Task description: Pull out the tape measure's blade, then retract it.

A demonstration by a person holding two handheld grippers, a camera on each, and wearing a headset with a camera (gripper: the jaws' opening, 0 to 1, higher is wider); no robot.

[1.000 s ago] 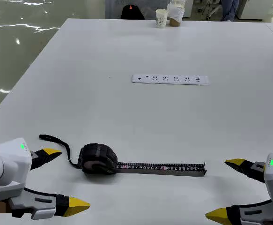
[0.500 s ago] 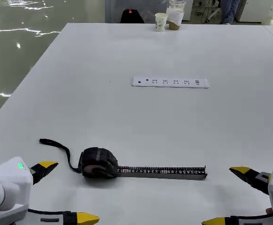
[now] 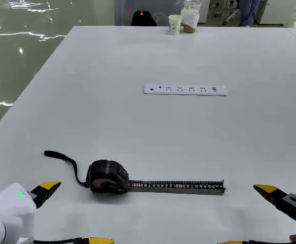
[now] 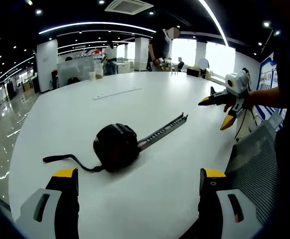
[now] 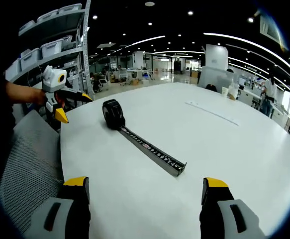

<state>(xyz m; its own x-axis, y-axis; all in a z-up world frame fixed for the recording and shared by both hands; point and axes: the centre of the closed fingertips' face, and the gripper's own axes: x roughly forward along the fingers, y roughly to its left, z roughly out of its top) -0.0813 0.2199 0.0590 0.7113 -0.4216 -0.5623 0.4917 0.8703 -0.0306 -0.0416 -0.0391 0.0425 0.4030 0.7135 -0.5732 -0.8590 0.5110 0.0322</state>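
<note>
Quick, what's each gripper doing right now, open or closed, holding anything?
Left gripper: open, holding nothing.
Right gripper: open, holding nothing.

left gripper (image 4: 139, 173), right gripper (image 5: 145, 181): white bodies | black jaws, yellow tips | green LEDs

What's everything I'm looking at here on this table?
table: one, white, under everything
tape measure: one, black, near front edge
blade: one, dark, pulled out rightward from the case
strap: one, black, trailing left of the case
power strip: one, white, table's middle
cup: one, white, far edge
left gripper: one, white, yellow-tipped fingers, open, left of the tape measure
right gripper: one, same colours, open, beyond the blade's tip
</note>
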